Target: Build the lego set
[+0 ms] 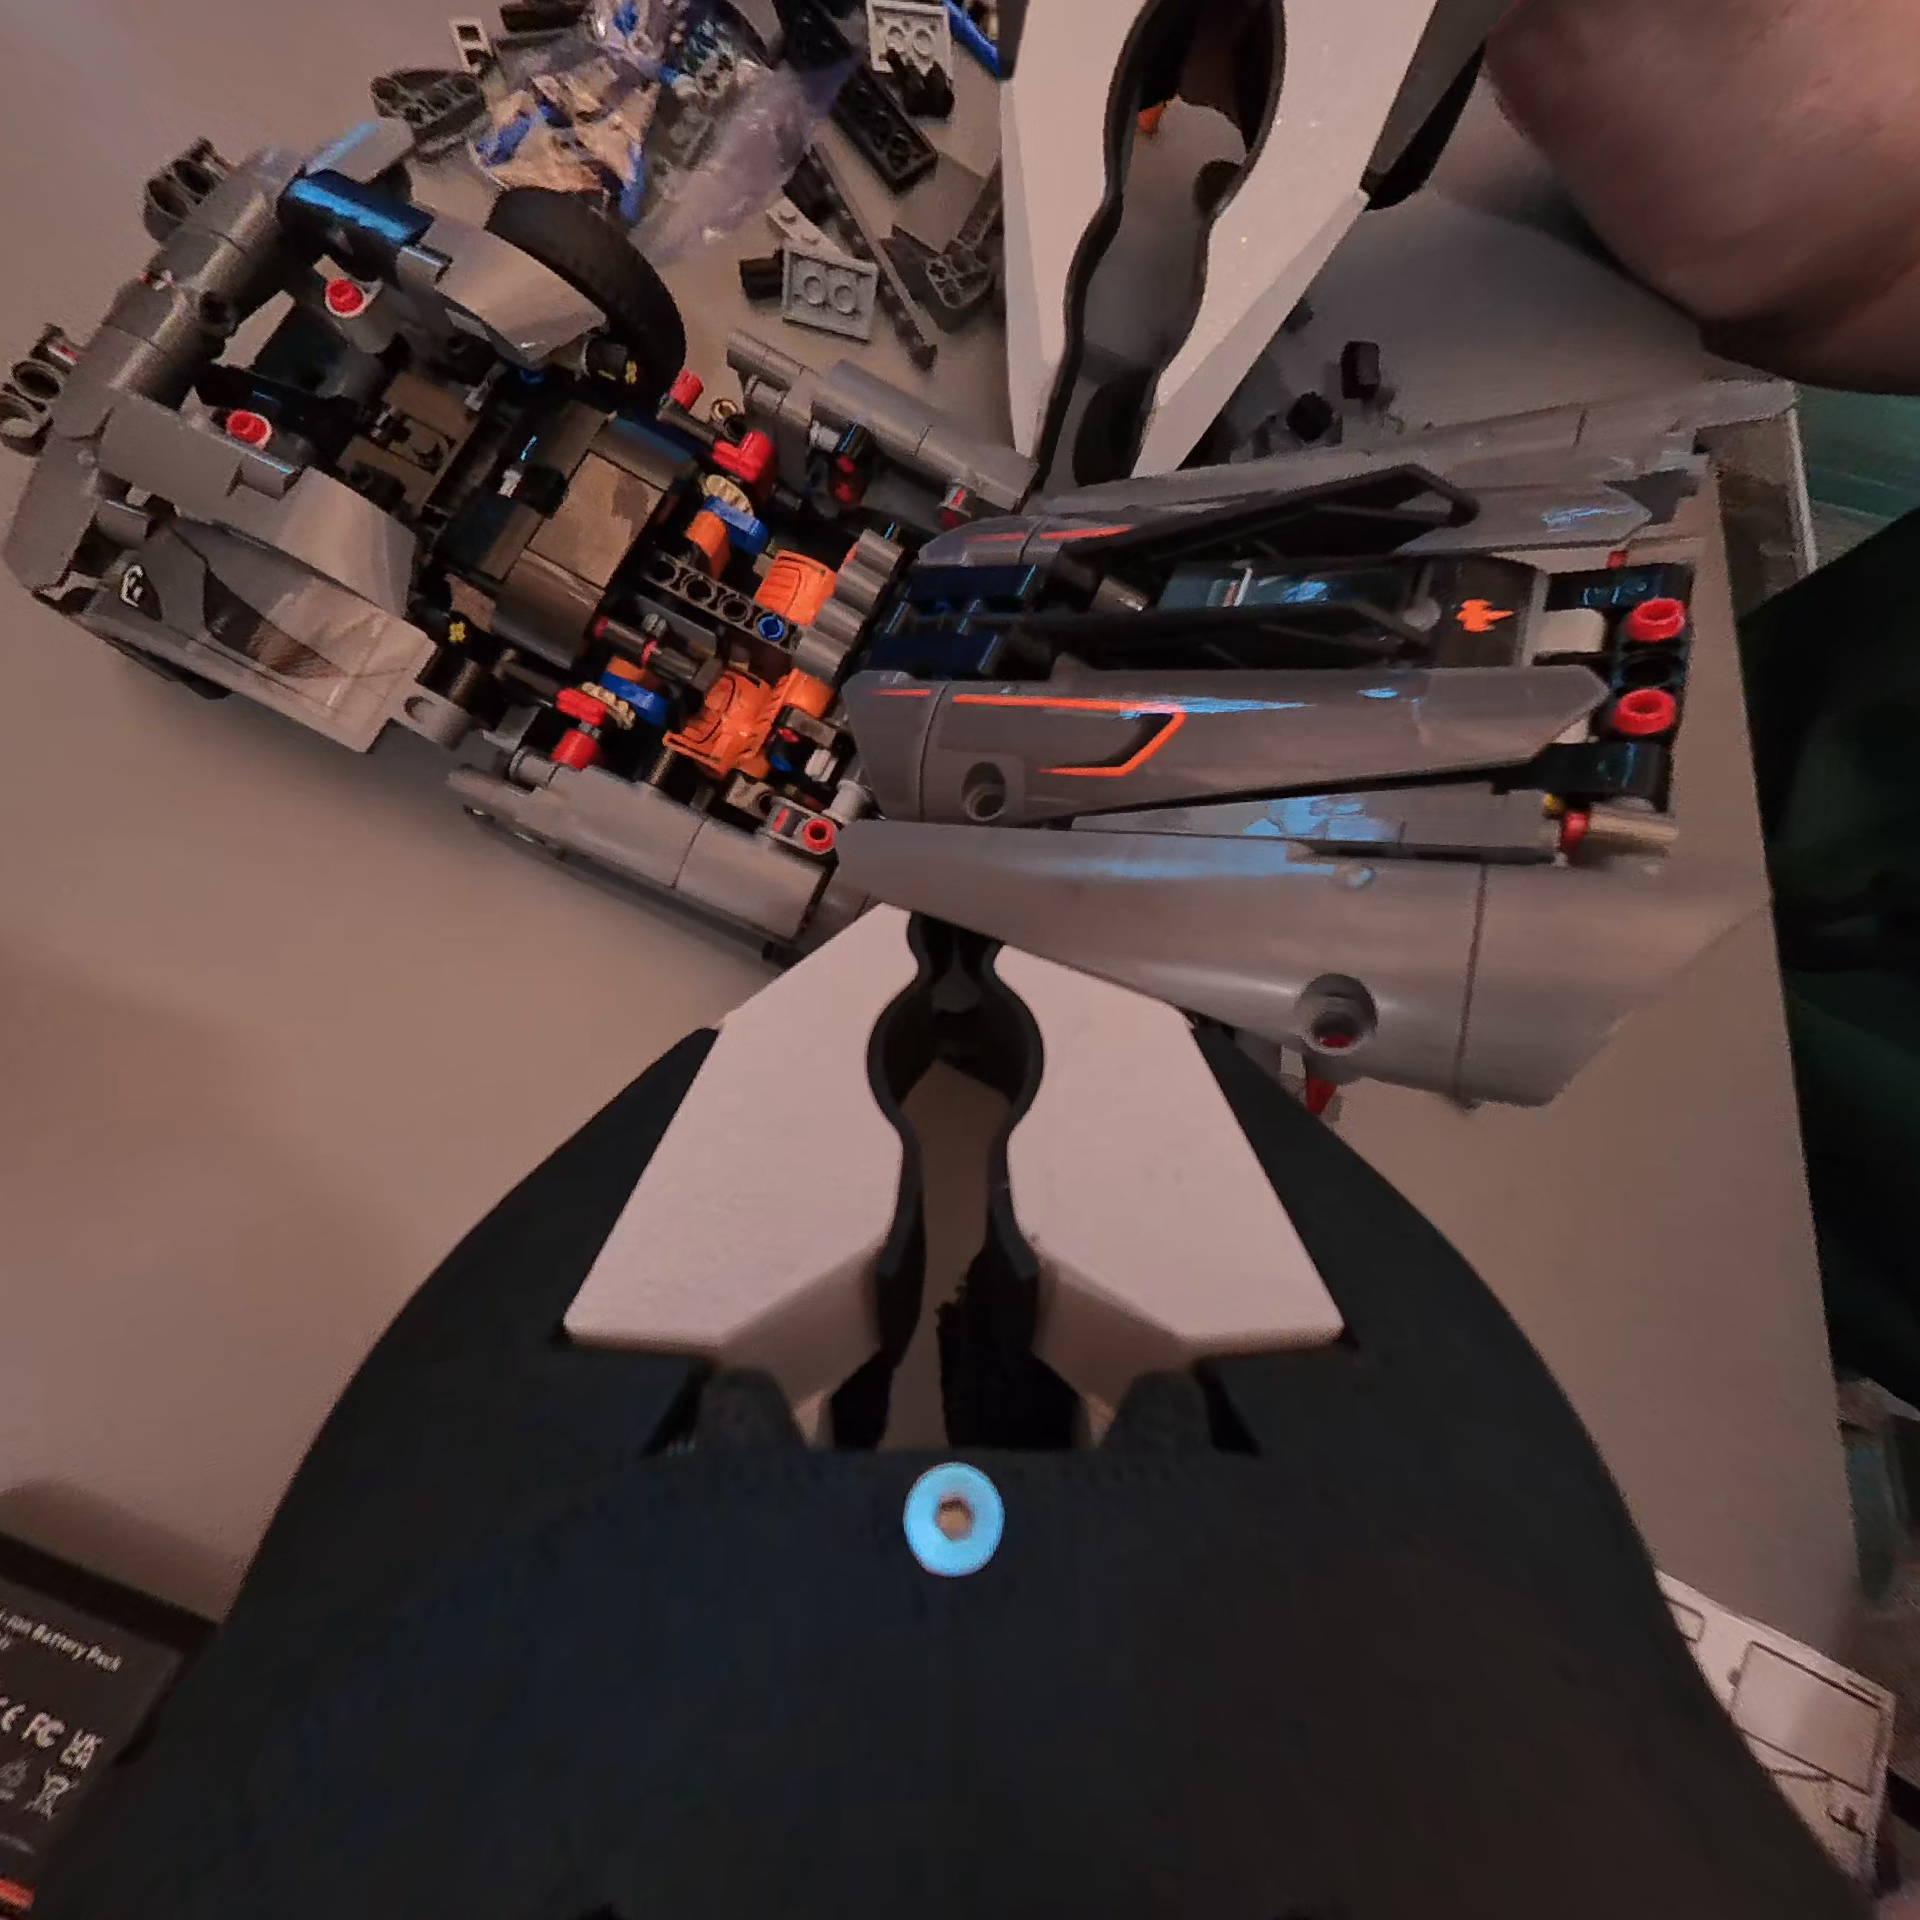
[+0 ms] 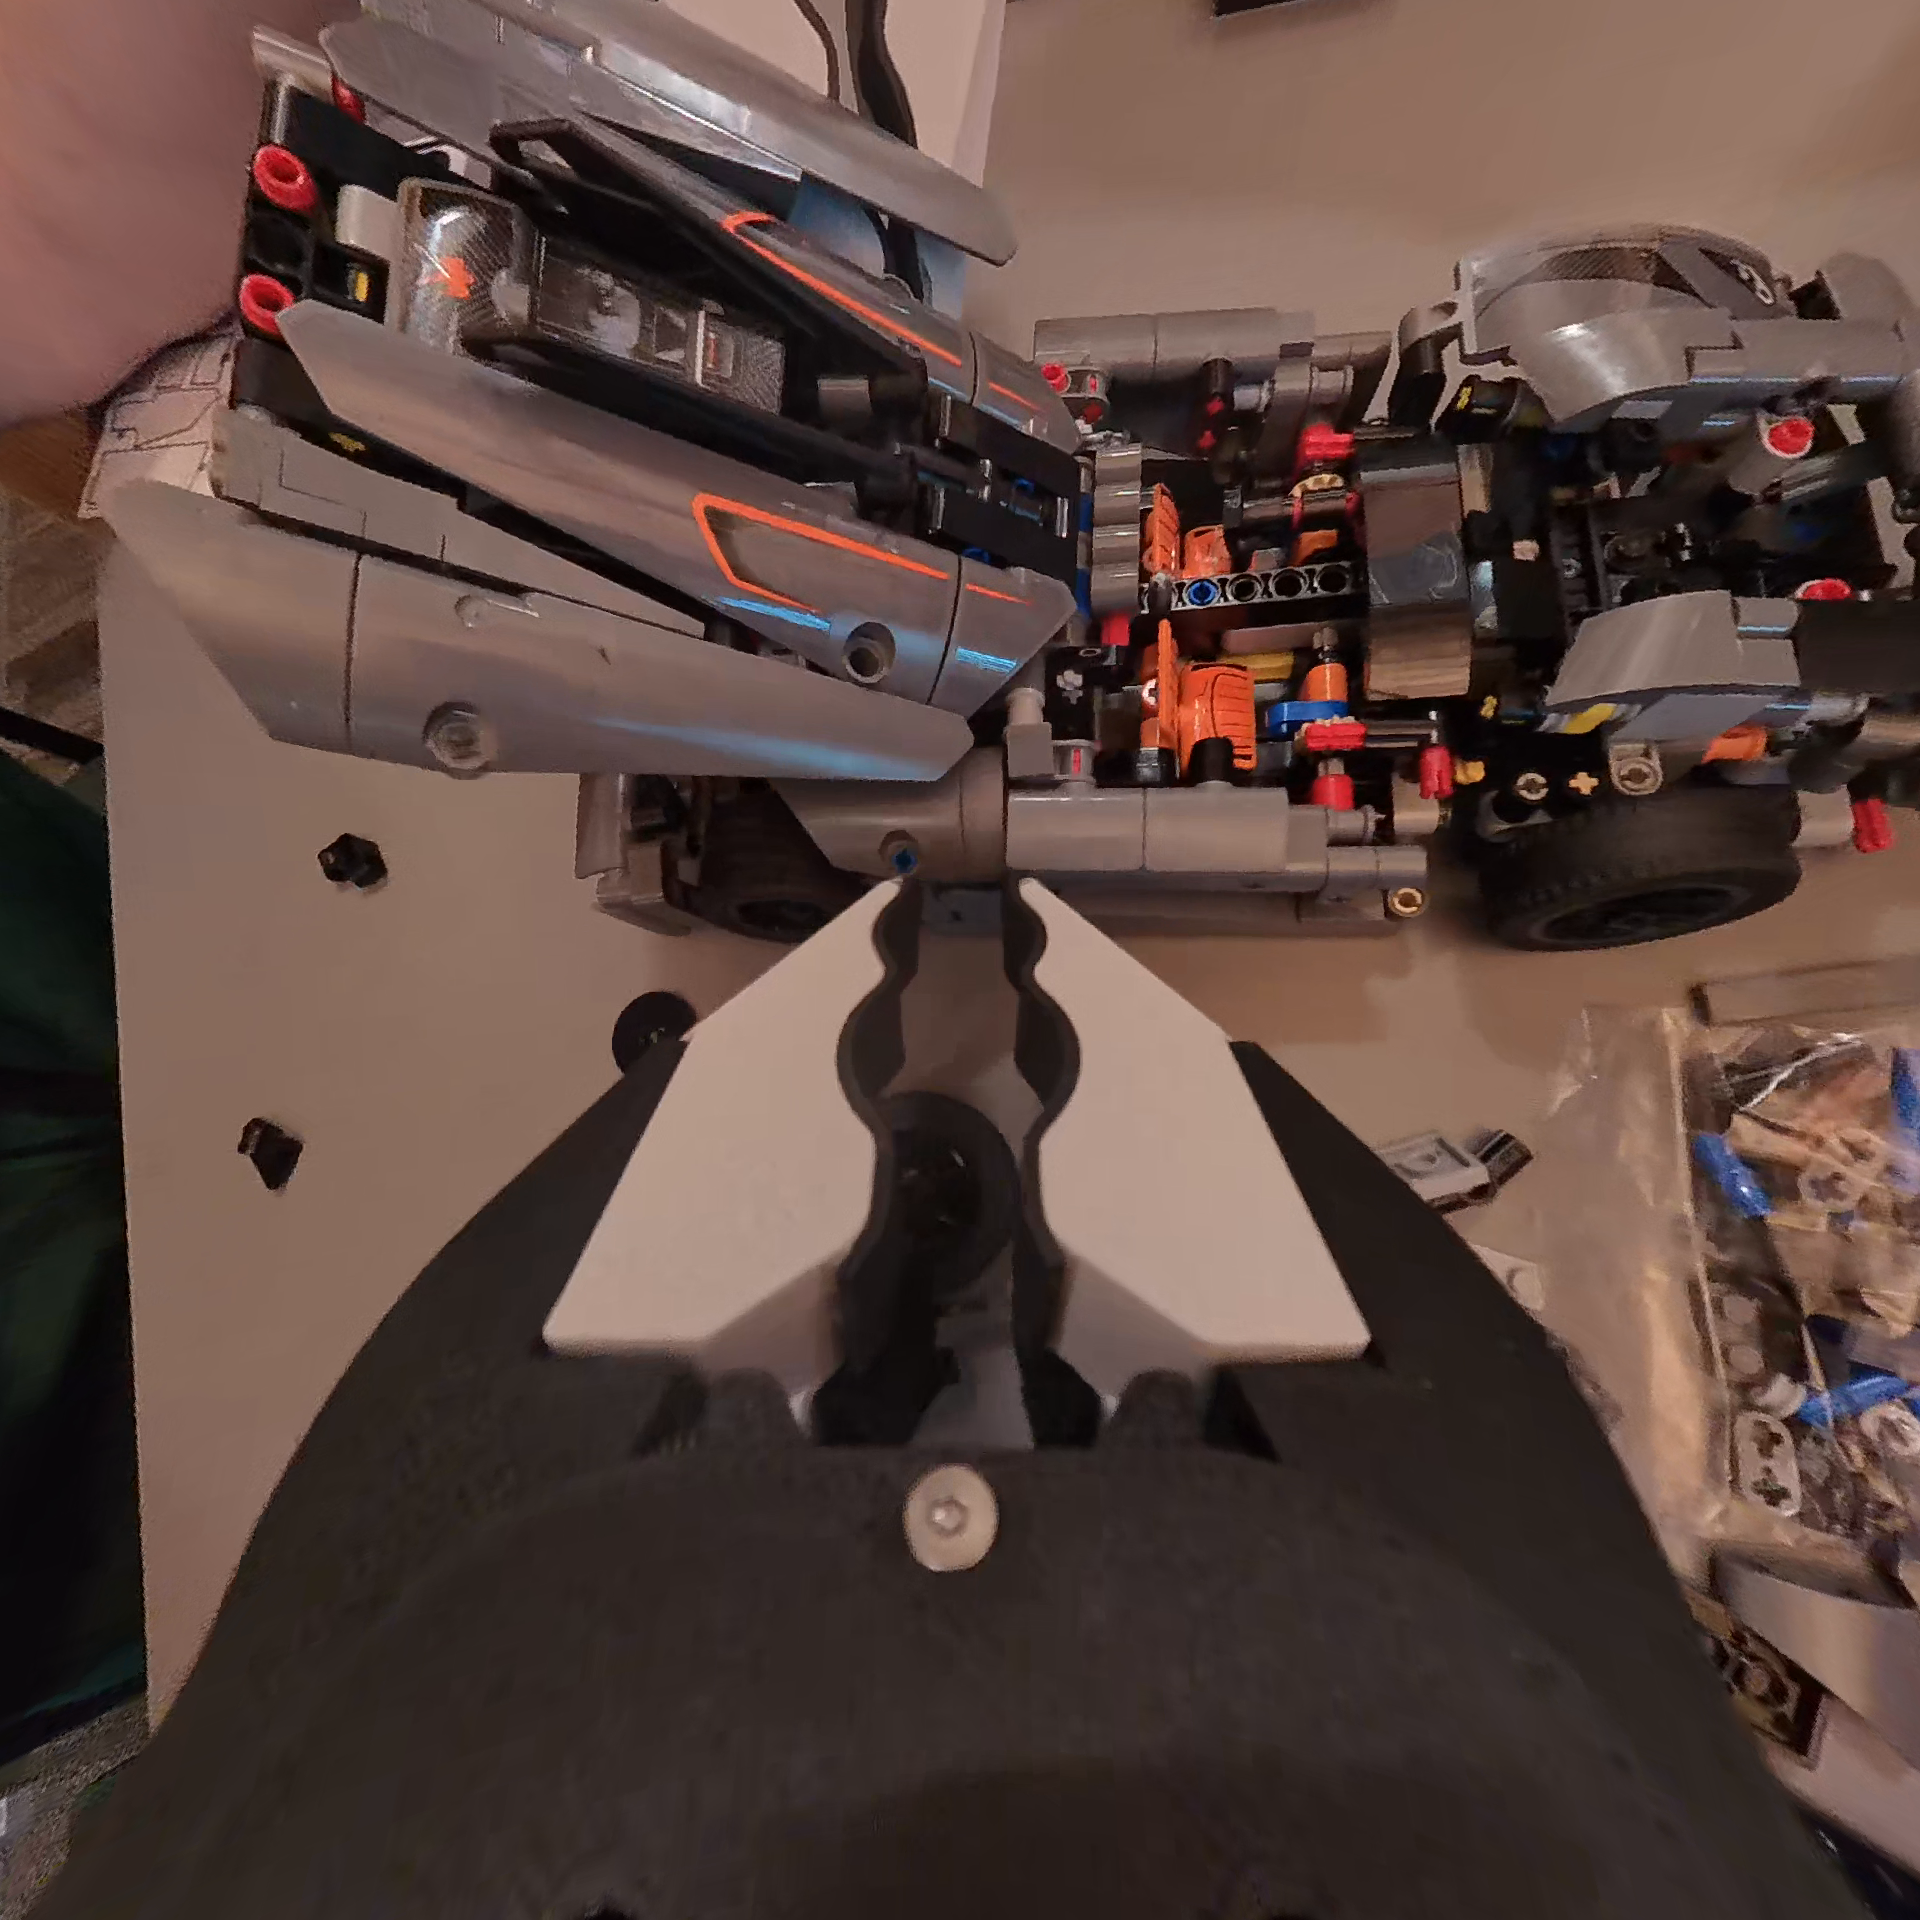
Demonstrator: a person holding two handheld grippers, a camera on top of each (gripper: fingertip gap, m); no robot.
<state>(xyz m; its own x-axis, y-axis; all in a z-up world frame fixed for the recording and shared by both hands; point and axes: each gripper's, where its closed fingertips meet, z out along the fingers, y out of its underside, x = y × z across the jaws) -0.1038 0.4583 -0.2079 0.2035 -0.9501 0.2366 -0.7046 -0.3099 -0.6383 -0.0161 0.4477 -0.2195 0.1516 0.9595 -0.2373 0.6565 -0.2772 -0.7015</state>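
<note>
Lego car (image 2: 1195,582) on table (image 2: 312,1351), parts bag (image 2: 1797,1299) to its right.

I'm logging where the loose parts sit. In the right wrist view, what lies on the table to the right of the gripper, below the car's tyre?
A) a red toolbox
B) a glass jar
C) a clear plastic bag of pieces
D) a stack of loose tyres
C: a clear plastic bag holding blue, grey and black pieces lies on the table right of the right gripper, below the car's front tyre.
</note>
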